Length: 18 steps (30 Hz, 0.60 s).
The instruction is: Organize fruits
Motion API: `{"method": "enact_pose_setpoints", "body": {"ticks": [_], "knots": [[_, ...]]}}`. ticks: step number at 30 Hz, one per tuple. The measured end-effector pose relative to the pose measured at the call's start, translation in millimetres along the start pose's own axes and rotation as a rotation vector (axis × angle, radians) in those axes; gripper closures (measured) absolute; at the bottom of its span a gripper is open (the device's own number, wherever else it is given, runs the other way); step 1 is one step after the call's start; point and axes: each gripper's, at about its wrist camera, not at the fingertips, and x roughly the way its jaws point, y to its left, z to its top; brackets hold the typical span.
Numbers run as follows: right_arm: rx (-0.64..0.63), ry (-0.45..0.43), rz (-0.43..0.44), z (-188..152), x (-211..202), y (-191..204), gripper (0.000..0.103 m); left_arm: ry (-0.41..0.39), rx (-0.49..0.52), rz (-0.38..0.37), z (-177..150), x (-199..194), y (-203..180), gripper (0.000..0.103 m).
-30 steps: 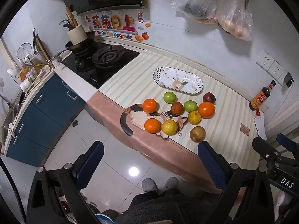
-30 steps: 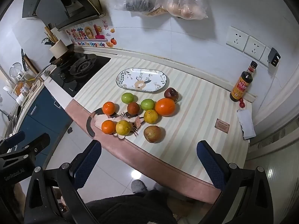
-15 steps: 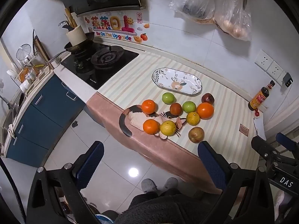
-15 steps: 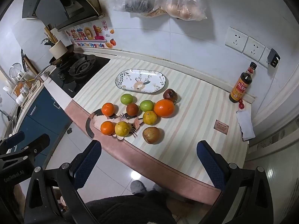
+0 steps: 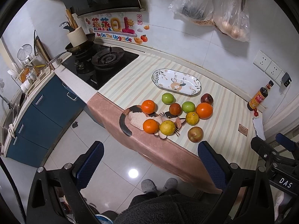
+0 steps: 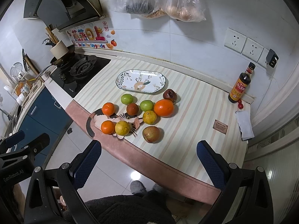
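The wall sticker point(image 5: 114, 29) reads "Be On The Upgrade". The right tongs' body point(image 5: 284, 182) bears "DAS"; the left tongs' body point(image 6: 14, 174) bears "GenRobot.AI".

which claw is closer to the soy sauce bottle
Right. The right claw hangs off the counter's front edge, with the soy sauce bottle up and to its right by the back wall. The left claw is further left, the bottle far off to its right.
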Motion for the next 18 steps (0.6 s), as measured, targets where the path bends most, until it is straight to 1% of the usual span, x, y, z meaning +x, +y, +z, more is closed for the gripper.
{"method": "enact_pose_setpoints", "body": {"ticks": [5,18], "knots": [[-0.001,-0.003,-0.003,-1,-3,-1,0.000,-0.015,0.000,0.000,-1,-14,-2,0.000],[0.000,-0.009,-0.003,-2,-9,-5,0.000,-0.022,0.005,-0.003,-5,-16,-4,0.000]]}}
